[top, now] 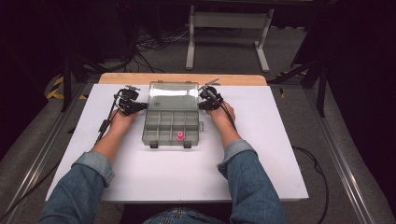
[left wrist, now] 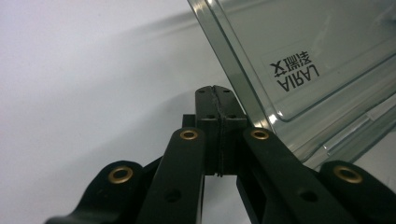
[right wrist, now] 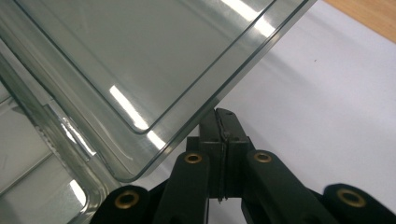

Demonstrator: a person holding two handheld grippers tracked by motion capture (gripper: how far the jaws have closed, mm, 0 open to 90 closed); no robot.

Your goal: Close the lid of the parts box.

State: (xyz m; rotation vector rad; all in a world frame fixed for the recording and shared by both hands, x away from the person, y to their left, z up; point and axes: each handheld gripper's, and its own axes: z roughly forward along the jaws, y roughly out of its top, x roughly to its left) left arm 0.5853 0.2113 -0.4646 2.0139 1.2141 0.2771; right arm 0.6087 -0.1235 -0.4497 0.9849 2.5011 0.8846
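Smoke-grey clear plastic forms the compartment box (top: 170, 125), which sits at the centre of the white table (top: 140, 172), its lid (top: 173, 96) swung open toward twelve o'clock. We judge the step in hand to be moving that lid on its hinge. The left gripper (top: 133, 107) stands at the lid's nine o'clock edge and the right gripper (top: 205, 101) at its three o'clock edge. Both pairs of jaws are clenched pad to pad with nothing between them, so each works as a blunt pusher beside the lid's rim, not as a clamp.

To do this well, we would press evenly from both sides so the lid turns without twisting, and keep the base from sliding.

From the high view we read the layout: the divided tray and a pink piece (top: 180, 136) in a front cell at six o'clock. The left gripper view adds the lid's printed label (left wrist: 296, 70). The right gripper view shows the rounded lid corner (right wrist: 130, 175) just beside the jaws.
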